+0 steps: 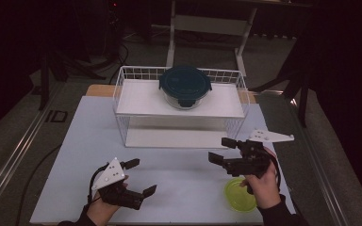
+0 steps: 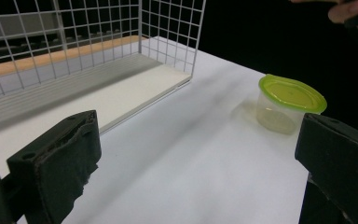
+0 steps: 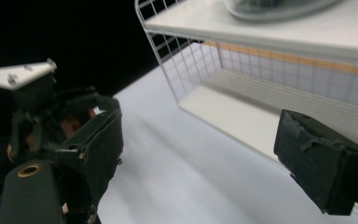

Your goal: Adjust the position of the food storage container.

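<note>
Hovering right gripper [image 1: 222,149] jaws spread, empty, just beside small clear plastic tub with lime-green lid [image 1: 240,194] on white table [image 1: 179,188]. Left gripper [image 1: 140,177] spread too, empty. Tub not yet shelved on white wire rack [image 1: 179,106]; blue-lidded glass bowl [image 1: 185,86] already up top.

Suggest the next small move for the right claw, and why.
Probably swing the right claw back and down toward the green-lidded container, jaws kept wide. The claw is open and empty, hovering between the wire rack and the container, which sits untouched at the table's near edge beside the right hand. The left claw is open too, farther off.
</note>
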